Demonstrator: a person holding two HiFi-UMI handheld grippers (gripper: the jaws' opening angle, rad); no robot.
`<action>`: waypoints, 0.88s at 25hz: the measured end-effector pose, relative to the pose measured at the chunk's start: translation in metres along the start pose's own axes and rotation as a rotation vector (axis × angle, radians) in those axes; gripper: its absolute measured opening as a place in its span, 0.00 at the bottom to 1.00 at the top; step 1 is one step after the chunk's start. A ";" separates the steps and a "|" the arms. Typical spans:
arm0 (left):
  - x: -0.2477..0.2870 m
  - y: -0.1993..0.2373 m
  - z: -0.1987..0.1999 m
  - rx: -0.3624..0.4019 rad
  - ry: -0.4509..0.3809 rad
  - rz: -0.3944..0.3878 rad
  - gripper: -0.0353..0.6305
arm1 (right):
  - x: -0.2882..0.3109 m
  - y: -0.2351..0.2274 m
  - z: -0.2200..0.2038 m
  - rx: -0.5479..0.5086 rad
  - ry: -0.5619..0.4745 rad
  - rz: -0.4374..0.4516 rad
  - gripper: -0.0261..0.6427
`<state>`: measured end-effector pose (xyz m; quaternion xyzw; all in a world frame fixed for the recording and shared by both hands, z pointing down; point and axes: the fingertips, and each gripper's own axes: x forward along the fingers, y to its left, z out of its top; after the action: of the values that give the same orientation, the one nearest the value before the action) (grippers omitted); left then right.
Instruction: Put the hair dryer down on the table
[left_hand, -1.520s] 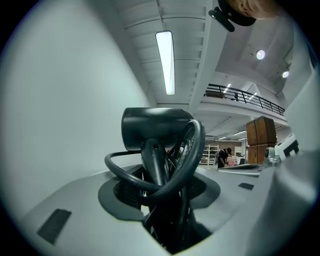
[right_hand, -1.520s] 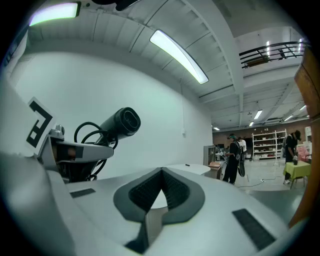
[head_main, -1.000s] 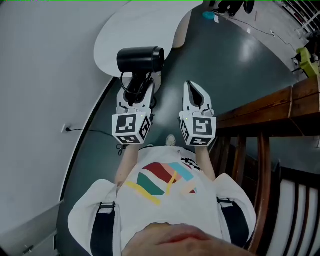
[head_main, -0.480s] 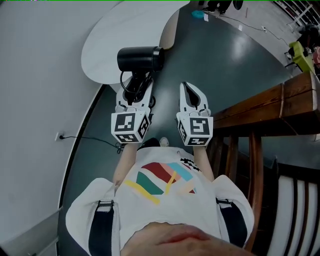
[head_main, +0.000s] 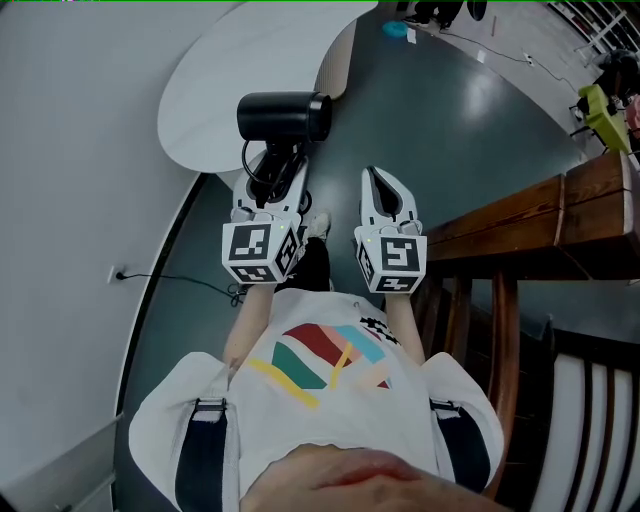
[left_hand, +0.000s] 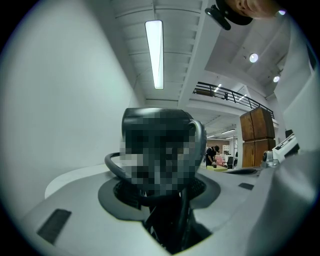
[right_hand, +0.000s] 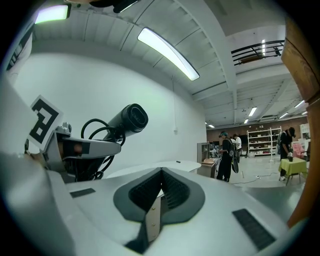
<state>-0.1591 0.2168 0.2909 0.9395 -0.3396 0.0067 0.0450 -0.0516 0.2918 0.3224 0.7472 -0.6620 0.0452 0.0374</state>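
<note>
Head view, hair dryer barrel crosswise, level

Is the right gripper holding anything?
No, the right gripper is shut, jaws together with nothing between them.

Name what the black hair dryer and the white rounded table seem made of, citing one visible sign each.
Black barrel-shaped hair dryer: probably moulded plastic, smooth faint sheen on its barrel. White rounded table: matte white top, perhaps laminate over wood, since its edge shows pale tan.
</note>
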 end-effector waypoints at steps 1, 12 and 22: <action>0.004 0.002 0.003 0.000 0.001 0.002 0.38 | 0.003 -0.002 0.003 -0.001 0.002 0.001 0.06; 0.024 0.012 -0.009 0.004 -0.033 0.032 0.38 | 0.018 -0.019 -0.012 -0.031 -0.013 0.012 0.06; 0.071 0.040 0.010 0.012 -0.086 0.065 0.38 | 0.090 -0.039 -0.002 -0.123 -0.021 0.021 0.05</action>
<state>-0.1298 0.1401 0.2872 0.9276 -0.3715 -0.0304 0.0244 -0.0026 0.2084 0.3352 0.7369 -0.6718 -0.0028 0.0758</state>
